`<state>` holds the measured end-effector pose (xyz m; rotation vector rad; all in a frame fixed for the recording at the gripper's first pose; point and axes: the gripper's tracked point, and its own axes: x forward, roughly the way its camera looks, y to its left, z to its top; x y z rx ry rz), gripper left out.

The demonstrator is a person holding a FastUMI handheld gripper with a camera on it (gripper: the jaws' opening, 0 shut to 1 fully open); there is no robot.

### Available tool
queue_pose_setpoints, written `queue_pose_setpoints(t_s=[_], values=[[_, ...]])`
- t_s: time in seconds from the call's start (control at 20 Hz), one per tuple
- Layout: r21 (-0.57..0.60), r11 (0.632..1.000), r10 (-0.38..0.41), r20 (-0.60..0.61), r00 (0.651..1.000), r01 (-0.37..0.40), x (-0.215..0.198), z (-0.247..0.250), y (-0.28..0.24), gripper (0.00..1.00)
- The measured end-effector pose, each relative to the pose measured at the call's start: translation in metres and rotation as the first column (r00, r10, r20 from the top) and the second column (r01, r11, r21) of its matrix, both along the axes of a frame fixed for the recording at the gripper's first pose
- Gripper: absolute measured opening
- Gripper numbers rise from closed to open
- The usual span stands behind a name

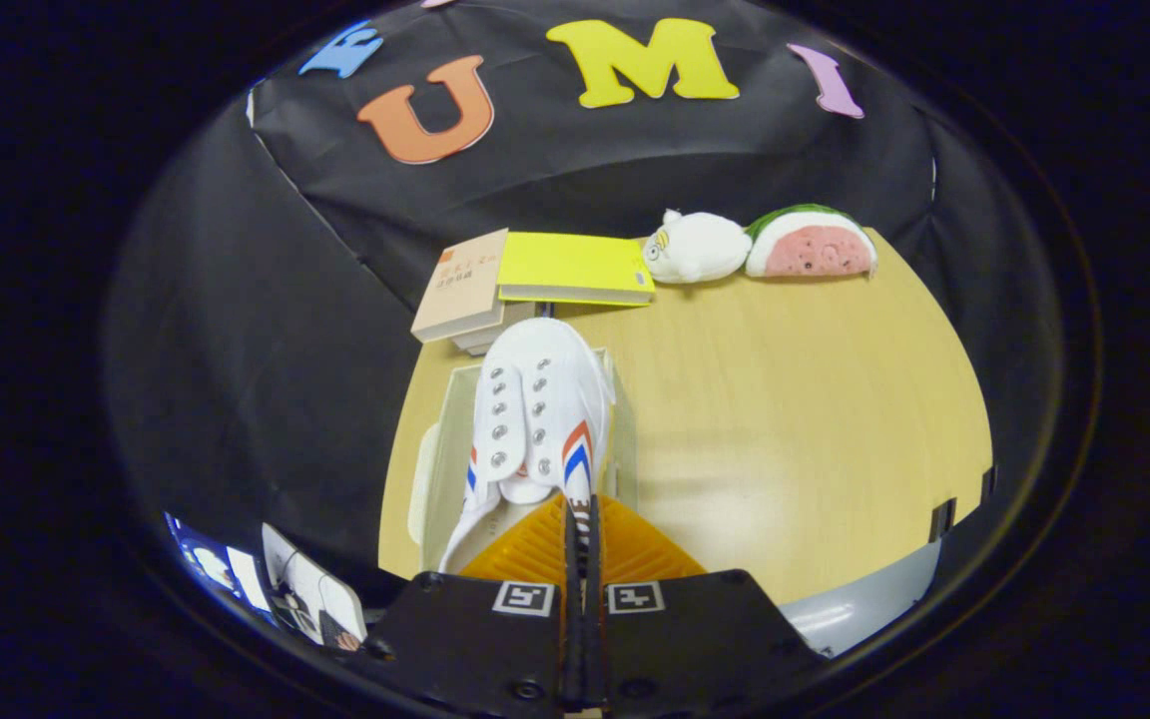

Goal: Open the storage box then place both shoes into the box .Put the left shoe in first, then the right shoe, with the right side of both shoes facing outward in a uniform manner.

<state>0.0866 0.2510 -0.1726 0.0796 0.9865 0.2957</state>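
A white canvas shoe point(533, 419) with silver eyelets and red and blue side stripes hangs toe-away just ahead of my fingers. My gripper point(581, 529) is shut on the shoe's right side wall near the opening, the fingers pressed close together. Under the shoe stands the open storage box point(447, 439), pale and rectangular, on the wooden table point(785, 419). The shoe sits over the box's inside, its toe near the box's far end. I cannot tell whether another shoe lies beneath it.
Beyond the box lie a tan book point(460, 288) and a yellow book point(575, 268). Farther right at the table's back rest a white plush toy point(695, 248) and a watermelon-slice plush point(811, 244). Bare tabletop spreads to the right of the box.
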Motion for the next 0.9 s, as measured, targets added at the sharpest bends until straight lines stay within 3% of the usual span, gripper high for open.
queue_pose_setpoints(t_s=[0.1, 0.3, 0.65, 0.85, 0.9], values=[[-0.037, 0.999, -0.013, -0.013, 1.0, 0.012, 0.005, -0.018, 0.014, 0.06], [-0.037, 0.992, -0.122, 0.0, 0.993, 0.122, 0.022, -0.042, 0.03, 0.06], [-0.152, 0.977, -0.152, 0.009, 0.988, 0.151, 0.031, -0.077, 0.036, 0.08], [-0.126, 0.979, -0.144, 0.108, 0.984, 0.158, 0.041, -0.053, 0.041, 0.28], [-0.113, 0.981, -0.141, 0.128, 0.982, 0.156, 0.042, -0.046, 0.043, 0.47]])
